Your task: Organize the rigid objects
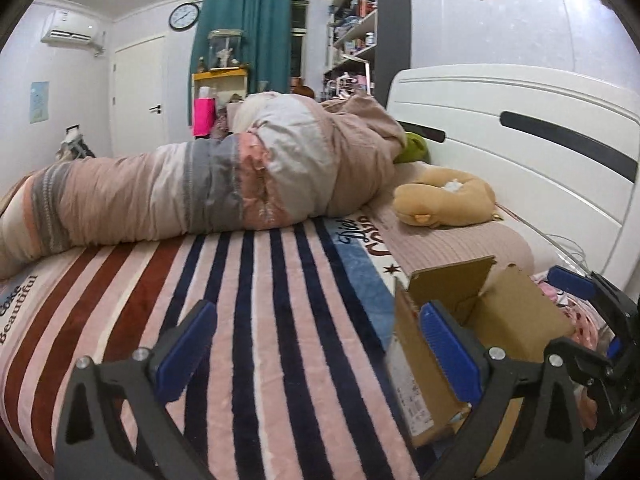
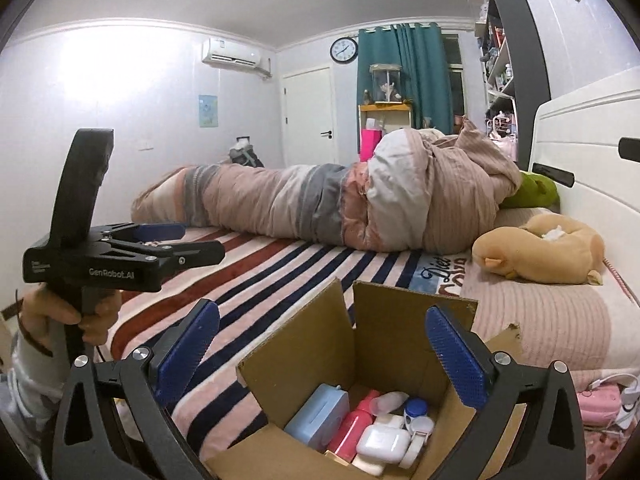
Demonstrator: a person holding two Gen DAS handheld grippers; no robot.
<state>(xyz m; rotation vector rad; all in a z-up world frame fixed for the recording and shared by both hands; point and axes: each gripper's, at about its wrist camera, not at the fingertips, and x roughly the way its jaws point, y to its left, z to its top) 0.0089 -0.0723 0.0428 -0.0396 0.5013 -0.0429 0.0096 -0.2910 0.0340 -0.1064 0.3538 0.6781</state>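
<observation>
The right hand-held gripper [image 2: 322, 354] has its two blue pads wide apart, and nothing sits between them. It hangs just above the open cardboard box [image 2: 384, 344] on the bed. The left hand-held gripper [image 1: 316, 354] is spread wide too, with nothing in it. In its own view it looks out over the striped blanket [image 1: 256, 280], and the box is at 3 o'clock from it.

In the right view, the left hand-held gripper is at 9 o'clock, and a hand [image 2: 80, 312] holds its handle.

The task's things are inside the box, at 6 o'clock in the right view. There is a light blue case [image 2: 316, 416], a pink bottle [image 2: 354, 426], a white earbud case [image 2: 382, 446], a small jar with a blue lid [image 2: 416, 408] and a roll of tape [image 2: 416, 448]. They lie close together and touch each other.

What could go wrong? The box rests on a soft bed, so it could tip if a hand-held gripper bumps a flap [image 2: 308, 344]. The flaps stand up near the right pads, so a careless move could catch one and drag the box. The things inside are packed loose, so a tilt could make them slide or spill onto the blanket. The box also sits near the bed's edge at 5 o'clock, beside a pink pouch [image 2: 600, 404], so a push that way could send it off.

Farther out, a rolled quilt [image 2: 340, 208] and a tan plush toy [image 2: 540, 248] lie across the bed at 12 to 2 o'clock. They are well apart from the box.
</observation>
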